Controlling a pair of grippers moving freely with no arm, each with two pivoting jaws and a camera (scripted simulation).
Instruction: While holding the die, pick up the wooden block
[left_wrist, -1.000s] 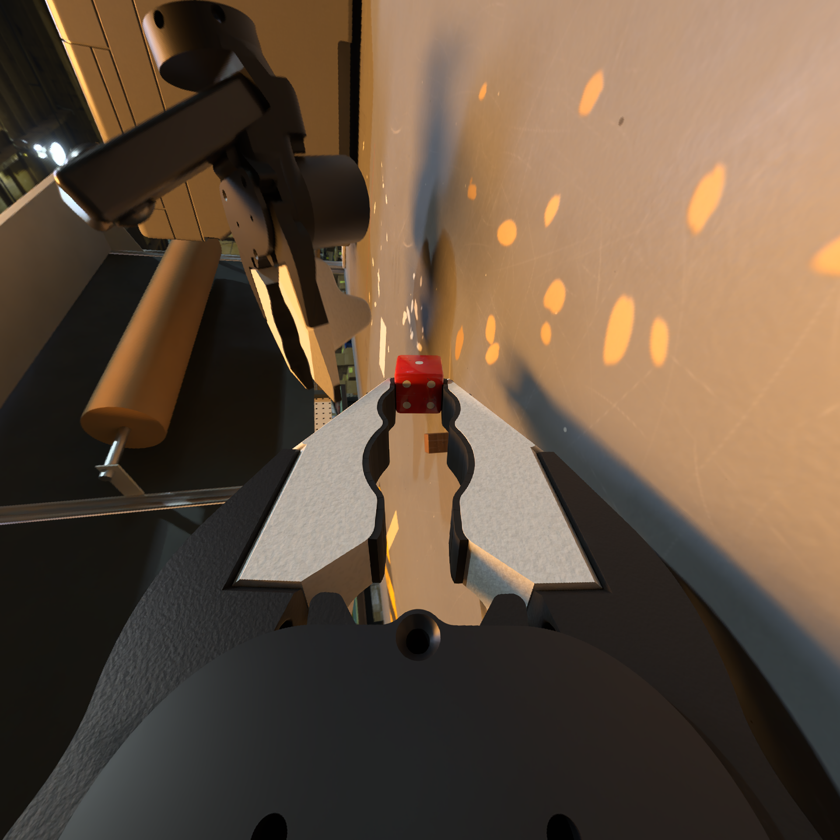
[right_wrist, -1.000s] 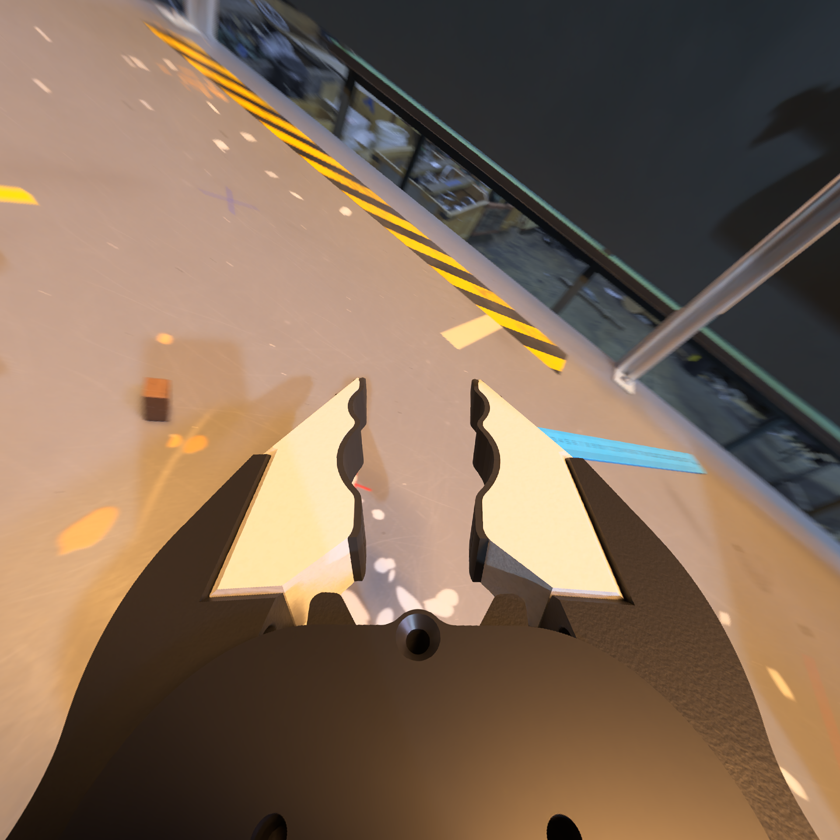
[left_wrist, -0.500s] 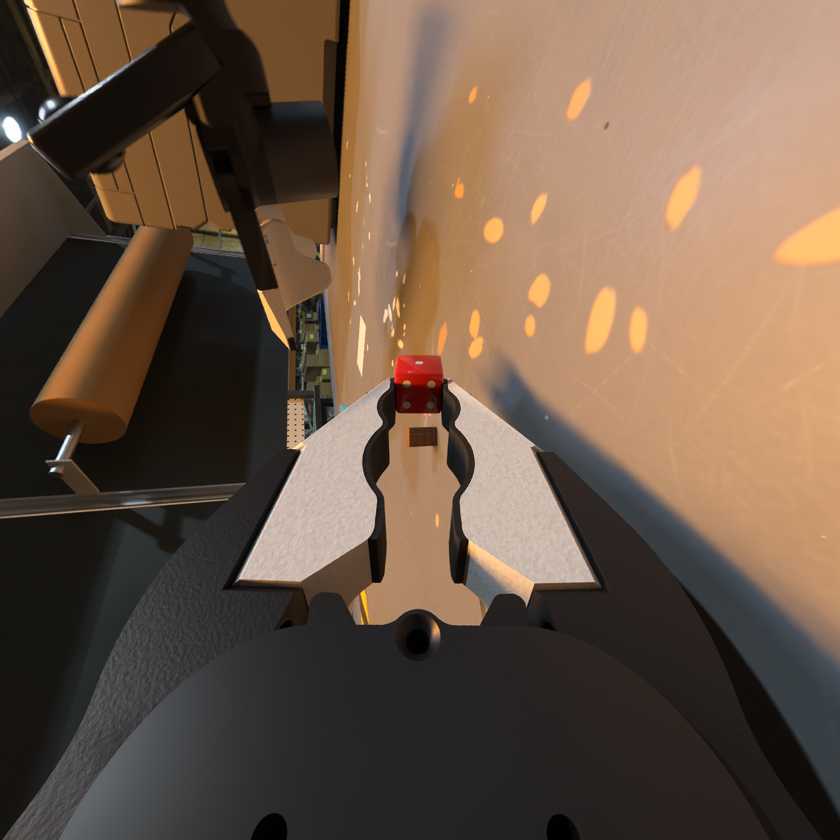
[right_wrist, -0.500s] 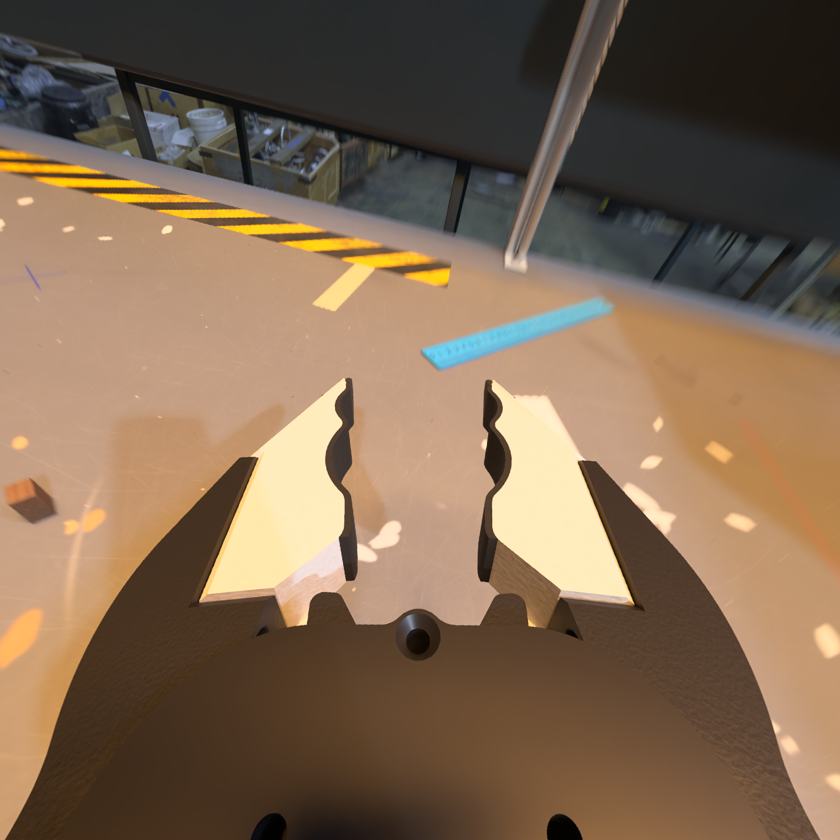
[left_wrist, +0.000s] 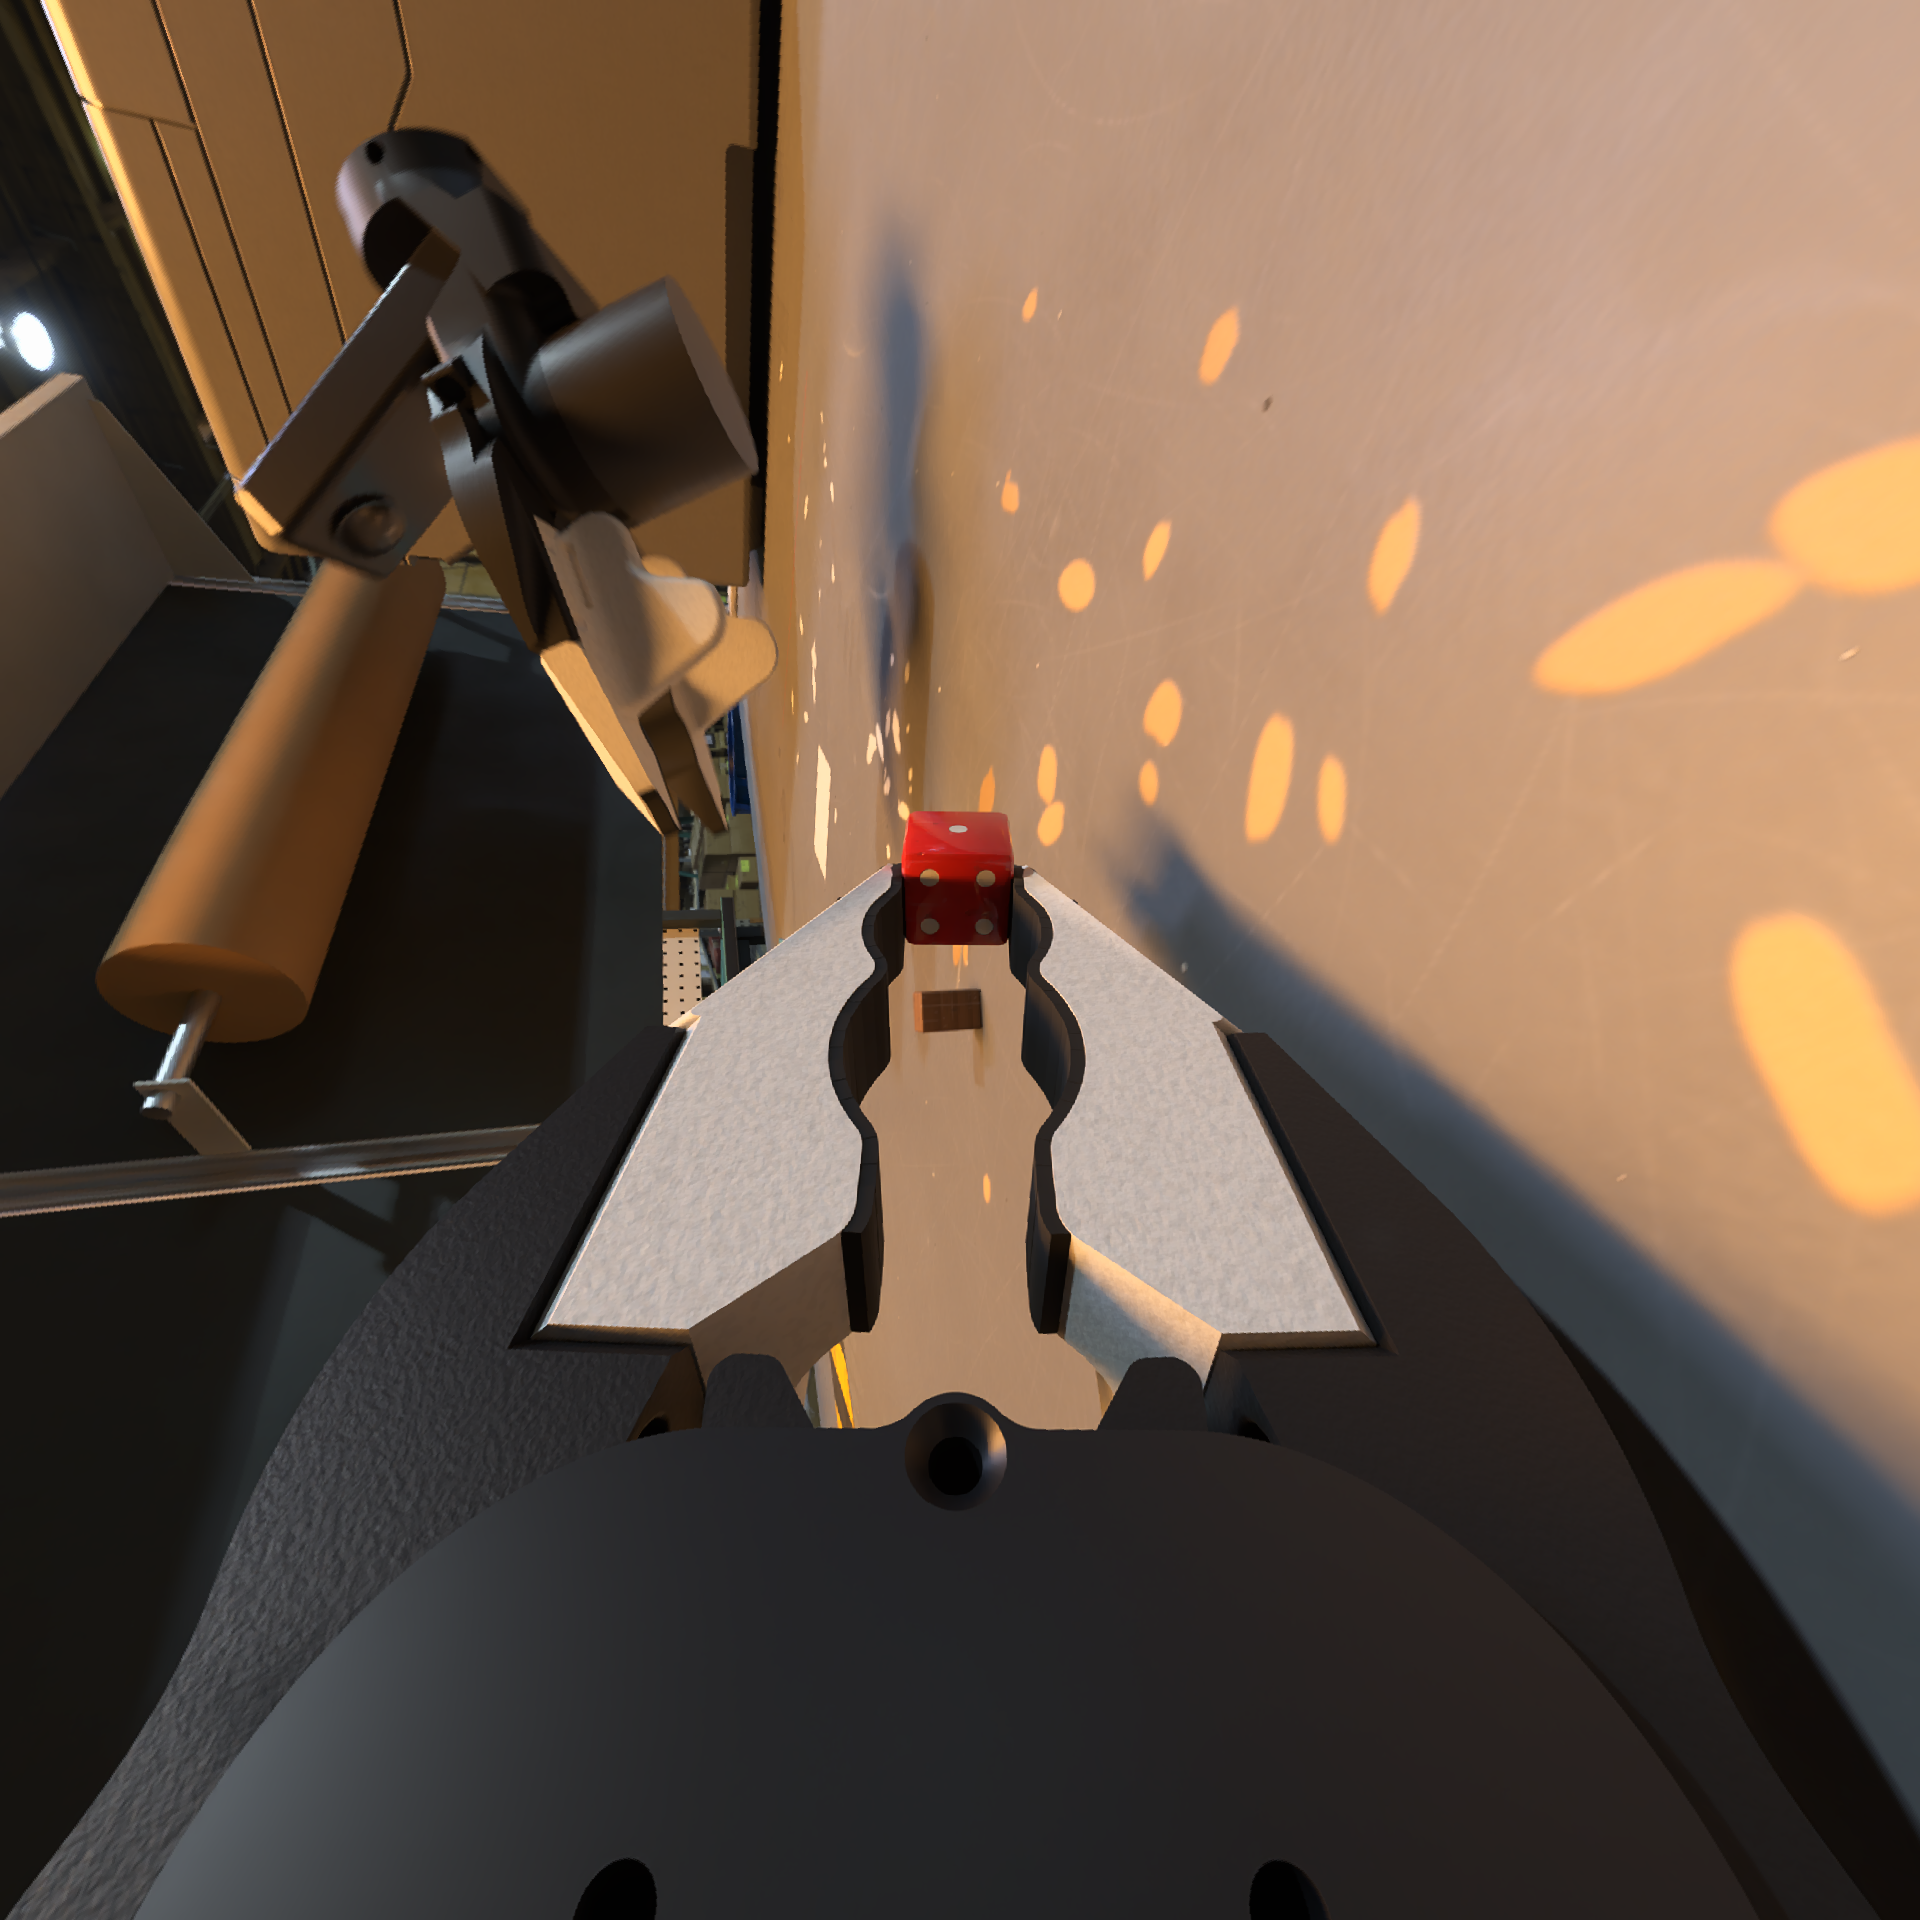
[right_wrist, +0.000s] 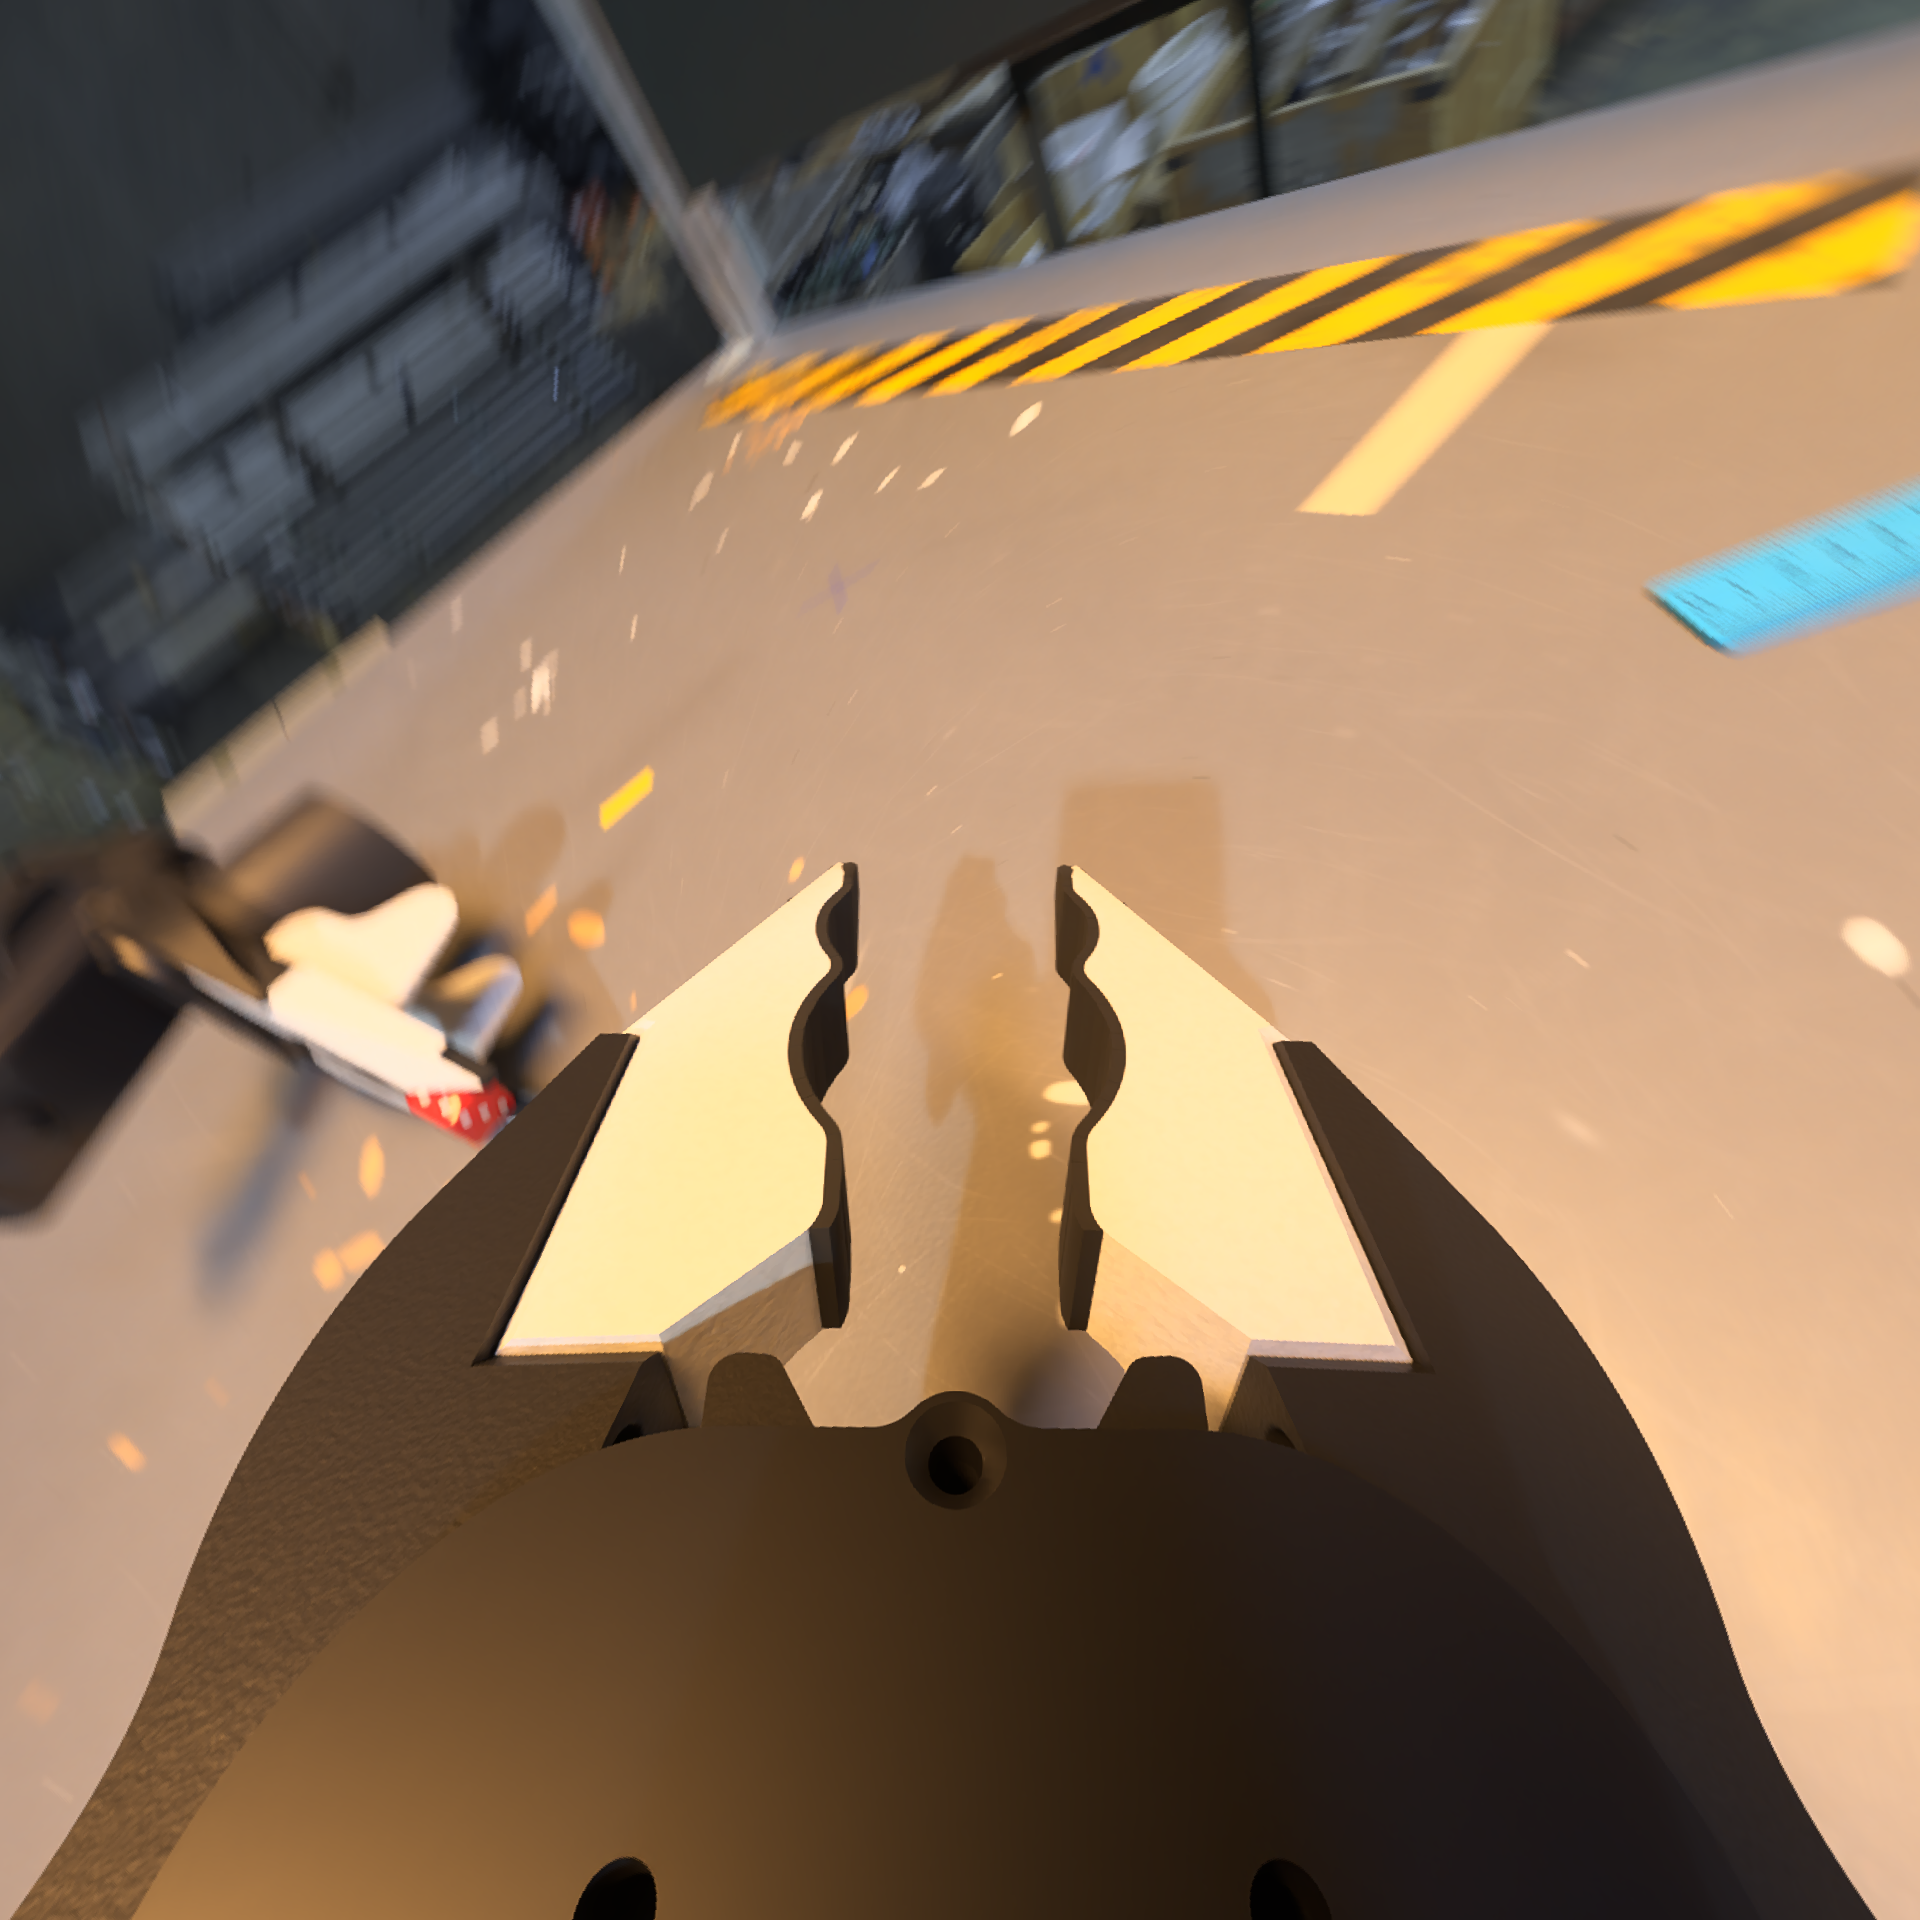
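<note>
My left gripper (left_wrist: 956, 881) is shut on a red die (left_wrist: 956, 857) with white pips, held at the fingertips above the tan table (left_wrist: 1455, 416). A small brown wooden block (left_wrist: 948, 1010) lies on the table beyond, seen through the gap between the left fingers. My right gripper (right_wrist: 956, 883) is open and empty, above bare table (right_wrist: 1247, 727). The block does not show in the right wrist view. The right gripper also shows in the left wrist view (left_wrist: 691, 790), off to the upper left. The left gripper (right_wrist: 457, 1081) with the die (right_wrist: 462, 1110) shows blurred at the left of the right wrist view.
A wooden roller (left_wrist: 270, 810) on a metal rod hangs beyond the table edge. A yellow-and-black striped band (right_wrist: 1351, 301) marks the table's far edge. A yellow tape strip (right_wrist: 1423, 426) and a blue ruler (right_wrist: 1808, 582) lie near it.
The right gripper has swung round: the block has left its view and the left gripper with the die has come in at the left. The left gripper still holds the die.
</note>
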